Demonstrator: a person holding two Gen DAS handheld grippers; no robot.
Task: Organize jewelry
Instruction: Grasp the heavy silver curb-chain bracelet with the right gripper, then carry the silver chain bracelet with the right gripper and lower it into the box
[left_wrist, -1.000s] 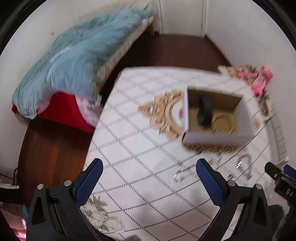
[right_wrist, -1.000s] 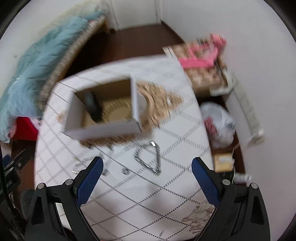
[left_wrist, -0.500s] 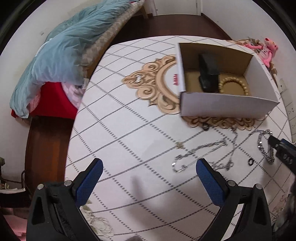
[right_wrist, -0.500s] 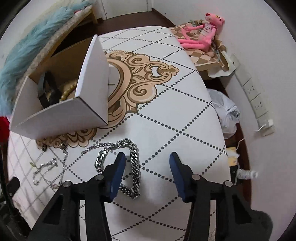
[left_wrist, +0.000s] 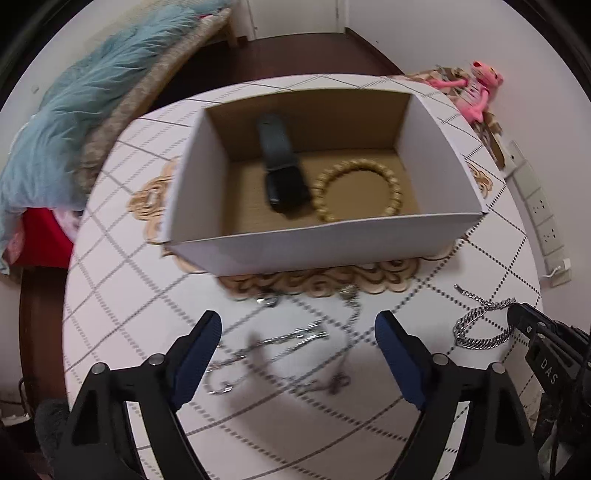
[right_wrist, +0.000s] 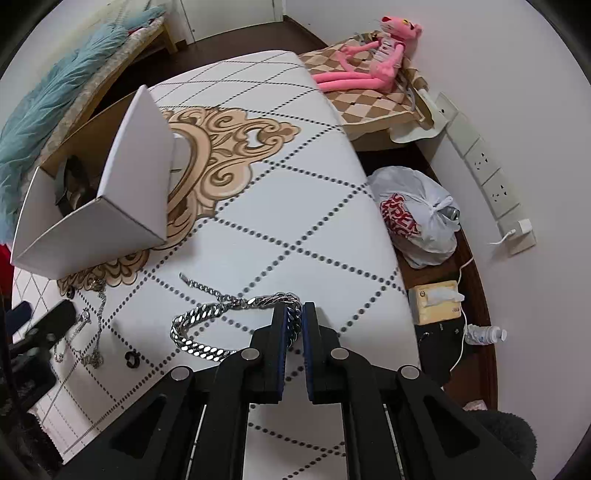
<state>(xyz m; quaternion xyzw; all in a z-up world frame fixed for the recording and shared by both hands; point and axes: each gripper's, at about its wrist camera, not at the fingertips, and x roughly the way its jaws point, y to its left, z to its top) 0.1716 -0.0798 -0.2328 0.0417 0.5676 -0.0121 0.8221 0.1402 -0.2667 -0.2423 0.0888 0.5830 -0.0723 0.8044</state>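
Right gripper: nearly closed, pinching thick silver chain, centre of frame.
Left gripper: wide open, holding nothing, above thin chains.
Box: one, mid-frame; one beaded bracelet inside.
Table: right edge close beside right gripper.

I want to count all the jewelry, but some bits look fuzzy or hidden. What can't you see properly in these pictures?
- Thin chains: smeared by motion blur in the left wrist view, so no links or count.
- Beaded bracelet and black item: clear in the left view; in the right wrist view the box wall hides most.
- Thick chain: part pinched inside the right gripper.
- Small ring: too tiny.
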